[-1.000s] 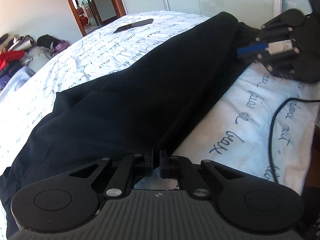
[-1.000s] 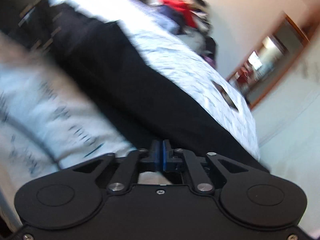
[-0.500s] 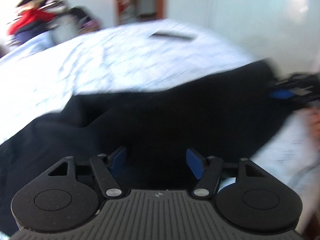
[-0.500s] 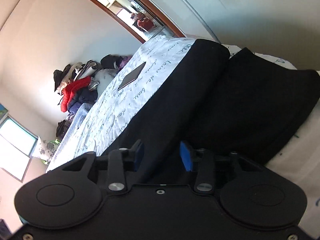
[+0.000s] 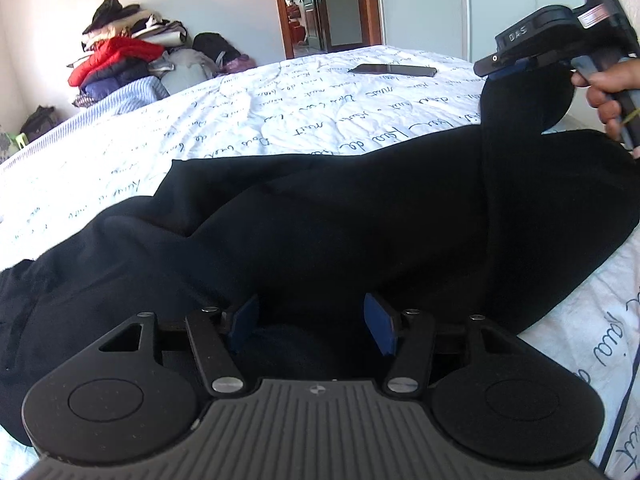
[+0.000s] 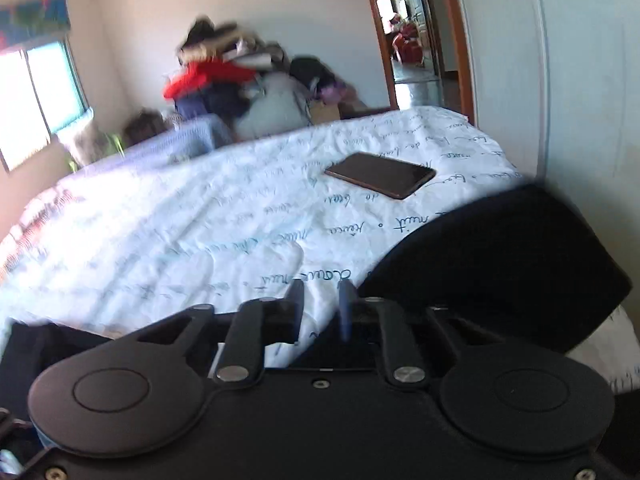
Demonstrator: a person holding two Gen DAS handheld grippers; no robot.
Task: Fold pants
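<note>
The black pants [image 5: 340, 220] lie lengthwise across the white bedsheet [image 5: 240, 120], one end bunched up in a hump at the right. My left gripper [image 5: 312, 320] hovers low over the near part of the fabric; its jaws are closing, and the blue pads [image 5: 244, 326] are not pressing on the cloth. At the upper right a hand holds my right gripper [image 5: 494, 68] above that hump. In the right wrist view the right gripper [image 6: 322, 292] has a narrow gap showing only sheet, with the pants' hump [image 6: 500, 260] just to its right.
A dark phone [image 5: 394, 70] [image 6: 380, 174] lies on the far part of the bed. A pile of clothes with a red jacket [image 5: 120, 64] stands beyond the bed by the wall. A doorway [image 5: 324, 4] is at the back. The bed's edge runs along the right.
Both grippers were shut a second ago and have opened, the left one wide. The right gripper rolled and swung off the pants towards the phone. The left view rolled level.
</note>
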